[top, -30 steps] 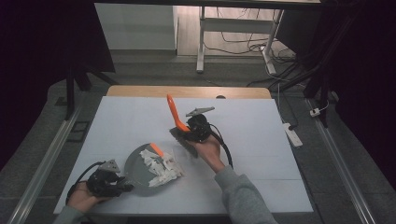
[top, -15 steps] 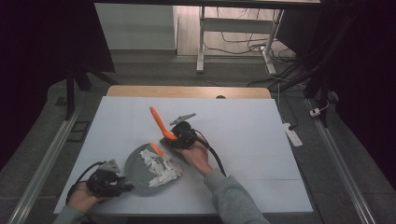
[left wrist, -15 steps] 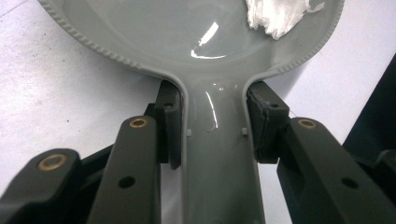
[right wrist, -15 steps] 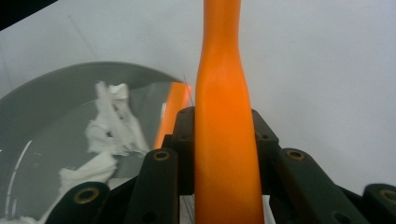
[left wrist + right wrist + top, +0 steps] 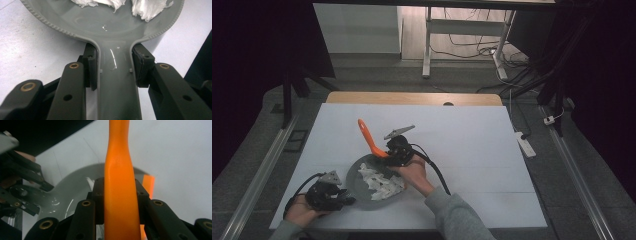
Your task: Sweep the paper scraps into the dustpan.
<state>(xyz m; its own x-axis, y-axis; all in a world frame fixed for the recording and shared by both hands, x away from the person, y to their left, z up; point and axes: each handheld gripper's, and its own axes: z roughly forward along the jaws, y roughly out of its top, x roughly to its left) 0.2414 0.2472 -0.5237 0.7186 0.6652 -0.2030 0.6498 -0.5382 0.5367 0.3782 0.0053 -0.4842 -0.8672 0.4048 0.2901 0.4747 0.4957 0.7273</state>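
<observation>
Since the earlier frames, the right gripper (image 5: 388, 150) has been carried with the orange spatula (image 5: 368, 137) from the middle of the table toward the near left, and is now placed at the far rim of the grey pan (image 5: 357, 187). The left gripper (image 5: 343, 199) has been kept where it was, at the near left corner of the white table (image 5: 472, 145).

In the high view, the pan is seen lying on the table between the two hands, with white crumpled paper pieces (image 5: 379, 182) heaped inside it. The spatula is held tilted, its long orange end raised up and away to the left, its lower end down at the pan's far edge; whether the pan is touched by it cannot be told.

In the left gripper view, the jaws are clamped on the pan's grey handle (image 5: 115, 82), one pad (image 5: 93, 67) pressed against each side just below where the handle widens into the bowl. Shreds of the white paper (image 5: 147, 7) are seen at the top of that view.

In the right gripper view, the jaws are closed tight on the orange spatula (image 5: 121, 195), which runs straight up between the pads. Behind it the pan's grey bowl (image 5: 75, 185) and the left gripper (image 5: 20, 180) are seen.
</observation>
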